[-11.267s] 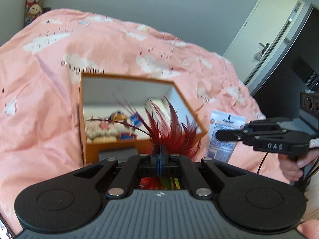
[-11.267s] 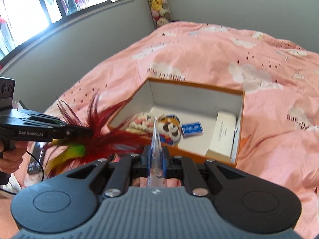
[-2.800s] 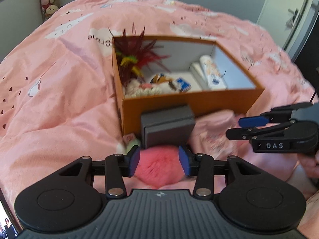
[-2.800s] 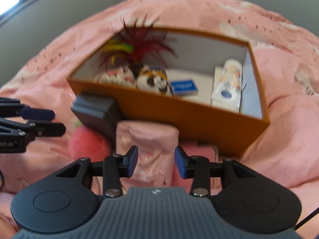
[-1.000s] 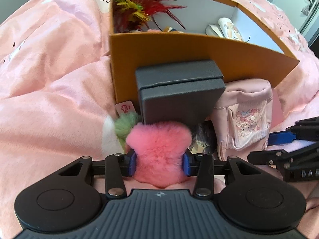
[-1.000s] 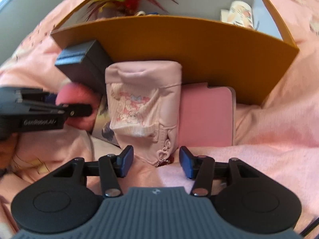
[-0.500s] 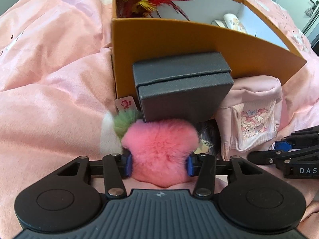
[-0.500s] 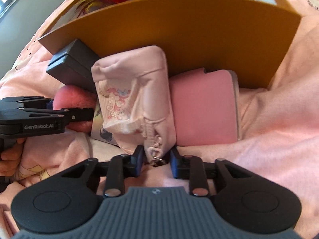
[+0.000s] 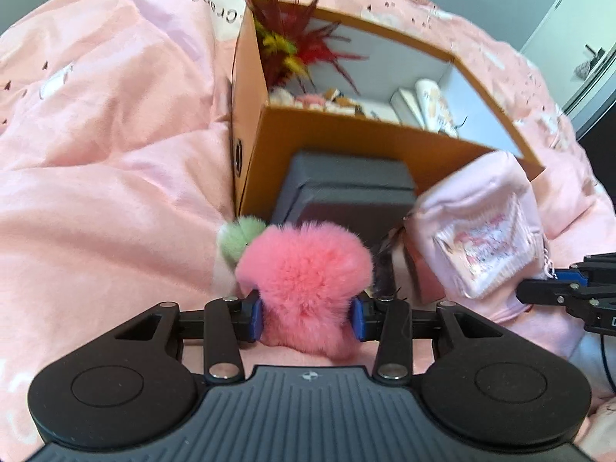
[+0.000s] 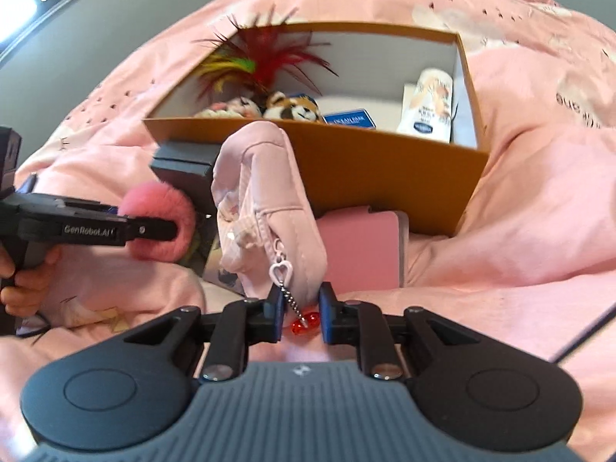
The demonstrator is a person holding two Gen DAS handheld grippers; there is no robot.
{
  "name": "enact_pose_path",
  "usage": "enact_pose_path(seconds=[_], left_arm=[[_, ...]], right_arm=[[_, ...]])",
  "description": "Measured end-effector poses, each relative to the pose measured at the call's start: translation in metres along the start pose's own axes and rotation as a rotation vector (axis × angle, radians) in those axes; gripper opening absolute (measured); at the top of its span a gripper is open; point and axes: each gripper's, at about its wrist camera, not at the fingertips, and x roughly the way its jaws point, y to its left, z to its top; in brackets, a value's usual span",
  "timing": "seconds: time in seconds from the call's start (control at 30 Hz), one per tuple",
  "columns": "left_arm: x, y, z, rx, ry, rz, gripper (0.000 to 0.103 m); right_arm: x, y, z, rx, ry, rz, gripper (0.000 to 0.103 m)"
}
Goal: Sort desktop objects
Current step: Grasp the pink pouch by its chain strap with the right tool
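- With blue pads pressed into both flanks, left gripper (image 9: pixel 307 317) clamped on pink pom-pom (image 9: pixel 306 277); fur bulging above the pads, green tuft (image 9: pixel 239 235) trailing at its left.
- Right gripper (image 10: pixel 300 317) pinched on bottom edge of pale pink zip pouch (image 10: pixel 265 208); jaws just closed in, wide apart a second ago, fabric now caught between them.
- Heart-shaped zip pull on bead chain (image 10: pixel 283 275) dangling at the pads, red bead below.
- Both items raised off pink duvet (image 9: pixel 107 177) compared with half a second ago; pouch now hanging upright rather than lying flat, top level with the box rim.
- Meaning for the task, as a judgement: both picks secured, carry to the box next, two more pieces about to be sorted.
- Orange cardboard box (image 10: pixel 385 177) just beyond both grippers, open-topped, white-lined.
- Already inside: red and yellow feather toy (image 10: pixel 261 61), small plush animals (image 10: pixel 292 109), blue card packet (image 10: pixel 350 120), white tube (image 10: pixel 429 106).
- Unsorted on the duvet against the box's near wall: dark grey lidded case (image 9: pixel 346 188), pink flat wallet (image 10: pixel 360 248), a printed card partly hidden beneath the pouch.
- Pouch: soft quilted fabric, cartoon patch on the face, slack and floppy; likely to swing in transit.
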Motion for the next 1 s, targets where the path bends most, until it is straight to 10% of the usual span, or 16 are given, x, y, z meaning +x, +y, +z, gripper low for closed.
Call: enact_pose_path(seconds=[0.53, 1.0], left_arm=[[-0.040, -0.016, 0.019, -0.002, -0.128, -0.015, 0.047], [-0.039, -0.027, 0.024, 0.035, -0.133, -0.010, 0.031]], right_arm=[[0.009, 0.021, 0.000, -0.282, 0.067, -0.059, 0.033], [0.018, -0.032, -0.012, 0.148, 0.108, -0.004, 0.047]])
